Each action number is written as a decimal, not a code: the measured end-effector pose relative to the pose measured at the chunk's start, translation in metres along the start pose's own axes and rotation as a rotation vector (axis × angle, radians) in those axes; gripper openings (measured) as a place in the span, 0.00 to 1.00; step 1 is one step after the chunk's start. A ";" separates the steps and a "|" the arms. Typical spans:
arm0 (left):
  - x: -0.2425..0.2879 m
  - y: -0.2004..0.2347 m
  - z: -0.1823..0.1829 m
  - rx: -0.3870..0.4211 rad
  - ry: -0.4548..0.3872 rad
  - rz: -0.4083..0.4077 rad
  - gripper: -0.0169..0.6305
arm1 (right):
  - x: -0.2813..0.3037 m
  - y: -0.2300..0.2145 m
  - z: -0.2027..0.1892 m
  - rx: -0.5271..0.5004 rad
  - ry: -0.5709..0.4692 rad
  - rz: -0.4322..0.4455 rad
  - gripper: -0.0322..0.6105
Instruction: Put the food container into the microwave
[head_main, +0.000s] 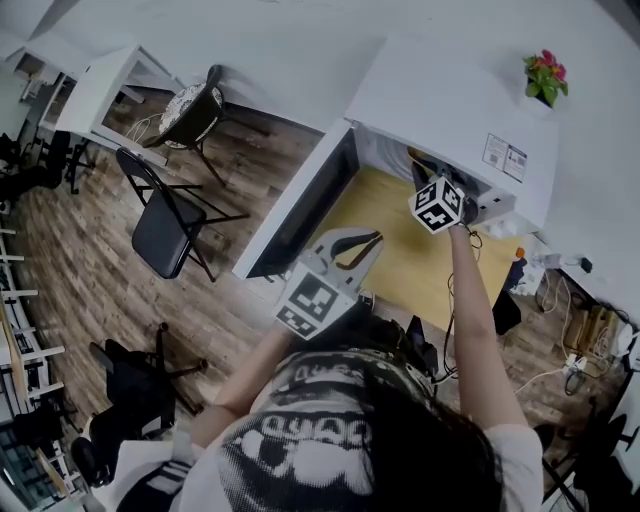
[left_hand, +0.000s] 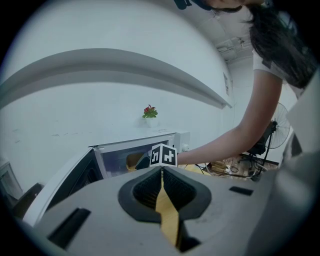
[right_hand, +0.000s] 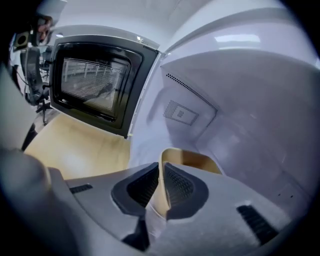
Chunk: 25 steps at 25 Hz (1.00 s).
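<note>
Here the outstretched right claw (right_hand: 161, 169) pinches the food container (right_hand: 194, 159) inside the microwave (right_hand: 240, 115).

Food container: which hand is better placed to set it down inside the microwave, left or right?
Right. The right gripper clamps the food container by its wall, inside the open microwave. The left gripper is outside, over the table, jaws together and empty.

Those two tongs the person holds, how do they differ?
The right tongs pinch the food container's rim; the left tongs are shut on nothing. The right tongs reach inside the microwave; the left tongs hang outside it. Both share the same grey build.
</note>
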<state>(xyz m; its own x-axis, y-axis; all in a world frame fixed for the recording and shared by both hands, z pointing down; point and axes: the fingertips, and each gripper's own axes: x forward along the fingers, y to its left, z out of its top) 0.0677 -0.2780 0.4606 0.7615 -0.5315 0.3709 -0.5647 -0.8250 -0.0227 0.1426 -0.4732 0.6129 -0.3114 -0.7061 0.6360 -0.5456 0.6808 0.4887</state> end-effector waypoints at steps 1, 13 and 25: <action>-0.001 0.002 0.000 -0.001 0.001 0.004 0.04 | 0.001 -0.001 0.001 0.003 0.000 -0.001 0.11; 0.001 0.005 -0.005 -0.022 0.003 0.006 0.04 | -0.020 0.014 0.015 0.038 -0.056 -0.022 0.25; -0.008 0.001 -0.011 -0.034 0.005 -0.020 0.04 | -0.077 0.056 0.033 0.248 -0.156 -0.001 0.25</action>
<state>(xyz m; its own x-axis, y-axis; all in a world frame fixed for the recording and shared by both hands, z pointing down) 0.0578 -0.2724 0.4682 0.7713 -0.5136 0.3759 -0.5598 -0.8285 0.0166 0.1104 -0.3874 0.5714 -0.4159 -0.7411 0.5270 -0.7137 0.6252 0.3158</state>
